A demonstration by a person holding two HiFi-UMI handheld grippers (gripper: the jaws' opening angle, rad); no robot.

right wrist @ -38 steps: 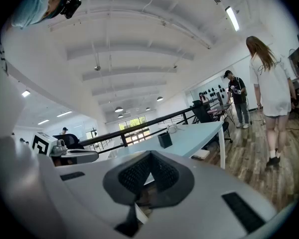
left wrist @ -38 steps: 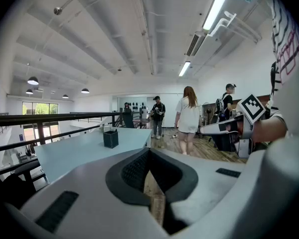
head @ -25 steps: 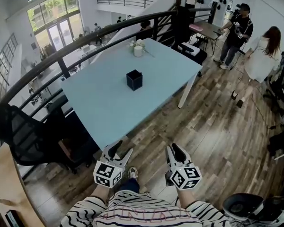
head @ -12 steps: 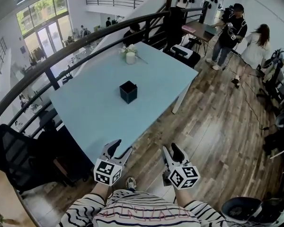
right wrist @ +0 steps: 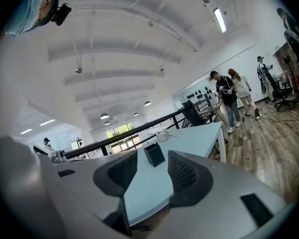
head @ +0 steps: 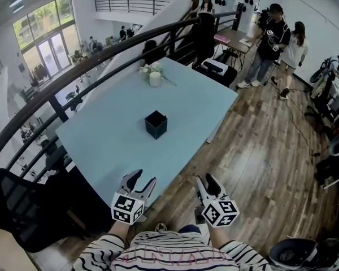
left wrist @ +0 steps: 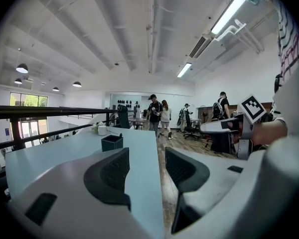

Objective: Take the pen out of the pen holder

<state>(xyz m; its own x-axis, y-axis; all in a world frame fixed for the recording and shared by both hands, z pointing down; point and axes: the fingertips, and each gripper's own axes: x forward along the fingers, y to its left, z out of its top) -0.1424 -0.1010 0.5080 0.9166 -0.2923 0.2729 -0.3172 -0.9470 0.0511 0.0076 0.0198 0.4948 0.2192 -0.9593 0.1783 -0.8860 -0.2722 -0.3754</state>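
Observation:
A black square pen holder (head: 156, 124) stands upright near the middle of a light blue table (head: 107, 134). I cannot make out a pen in it from here. My left gripper (head: 143, 178) is at the table's near edge, open and empty, well short of the holder. Just off the table's near corner, over the wooden floor, my right gripper (head: 205, 179) is also open and empty. In the left gripper view the holder (left wrist: 112, 142) shows far beyond the spread jaws of that gripper (left wrist: 147, 171). In the right gripper view the holder (right wrist: 154, 154) lies ahead between the wide jaws of the right gripper (right wrist: 152, 176).
A white vase with flowers (head: 154, 78) stands at the table's far end. A black railing (head: 73, 75) runs behind the table on the left. A black office chair (head: 22, 219) is at my left. Several people (head: 271, 44) stand at the far right.
The table and the pen holder have come nearer in the head view. Both grippers have moved forward to the table's near edge.

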